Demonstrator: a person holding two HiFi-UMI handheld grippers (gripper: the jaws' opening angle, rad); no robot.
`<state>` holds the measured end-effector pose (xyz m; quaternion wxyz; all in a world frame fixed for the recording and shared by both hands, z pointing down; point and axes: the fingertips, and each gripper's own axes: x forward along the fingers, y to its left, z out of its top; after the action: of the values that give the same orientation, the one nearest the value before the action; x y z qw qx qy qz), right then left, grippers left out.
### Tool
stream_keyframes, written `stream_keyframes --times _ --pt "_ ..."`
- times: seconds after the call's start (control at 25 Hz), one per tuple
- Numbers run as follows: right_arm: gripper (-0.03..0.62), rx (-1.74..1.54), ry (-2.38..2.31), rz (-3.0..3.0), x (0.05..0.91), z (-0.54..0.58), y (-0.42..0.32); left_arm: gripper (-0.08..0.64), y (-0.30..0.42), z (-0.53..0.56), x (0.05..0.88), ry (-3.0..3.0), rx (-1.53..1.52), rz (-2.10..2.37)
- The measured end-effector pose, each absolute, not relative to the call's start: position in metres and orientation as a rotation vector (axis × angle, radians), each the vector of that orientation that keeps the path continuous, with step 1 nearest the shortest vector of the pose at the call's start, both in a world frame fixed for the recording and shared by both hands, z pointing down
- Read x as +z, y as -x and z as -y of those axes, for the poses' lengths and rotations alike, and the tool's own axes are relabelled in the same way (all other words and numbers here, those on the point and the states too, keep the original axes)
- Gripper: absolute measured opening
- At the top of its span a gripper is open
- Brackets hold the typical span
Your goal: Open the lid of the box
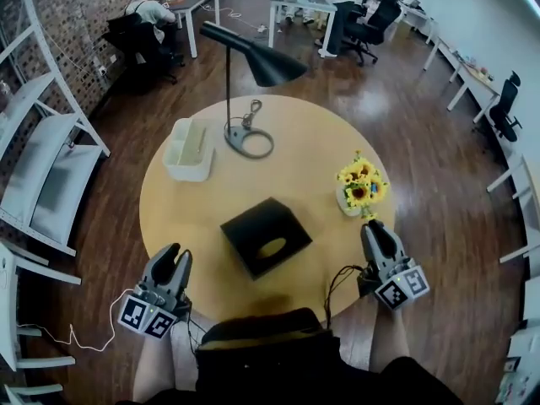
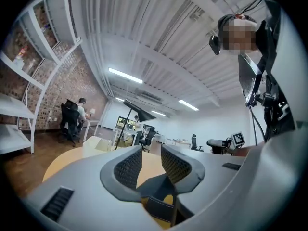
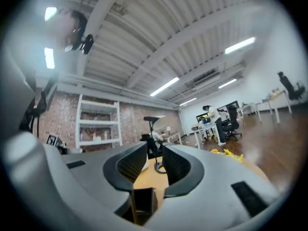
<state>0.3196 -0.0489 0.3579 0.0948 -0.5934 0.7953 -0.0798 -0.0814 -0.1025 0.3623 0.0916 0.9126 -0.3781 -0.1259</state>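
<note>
Nearest, at the round worktop's (image 1: 304,142) near edge, the left claw (image 1: 177,256) and right claw (image 1: 376,226) hover empty, jaws only narrowly apart. The black box (image 1: 266,234) sits mid-worktop between them, touching neither, its lid apparently shut. Best spread the jaws wider, steady the body with one claw, and lift the lid's edge with the other, keeping clear of the sunflowers (image 1: 361,188).

The person is wearing a dark top (image 1: 278,357). The left tongs (image 1: 175,256) and right tongs (image 1: 376,228) are showing grey shells with dark meshed pads (image 2: 130,167), each carrying a black-and-white marker cube (image 1: 145,315). A white cable (image 1: 80,341) is trailing from the left, a black cable (image 1: 336,281) from the right.
</note>
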Motion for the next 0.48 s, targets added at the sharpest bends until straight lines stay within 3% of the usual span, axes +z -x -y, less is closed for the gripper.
stream_keyframes --times 0.12,0.2,0.48 --pt "0.091 -0.274 1.751 -2.187 0.352 0.035 -0.349 0.075 0.066 0.104 0.348 -2.778 -0.342 1.153" --pt "0.005 -0.282 1.778 -2.171 0.354 0.032 -0.356 0.075 0.056 0.105 0.343 -2.787 -0.34 1.16" --pt "0.002 -0.294 1.743 -2.15 0.342 0.032 -0.357 0.06 0.033 0.115 0.329 -2.757 -0.404 1.133"
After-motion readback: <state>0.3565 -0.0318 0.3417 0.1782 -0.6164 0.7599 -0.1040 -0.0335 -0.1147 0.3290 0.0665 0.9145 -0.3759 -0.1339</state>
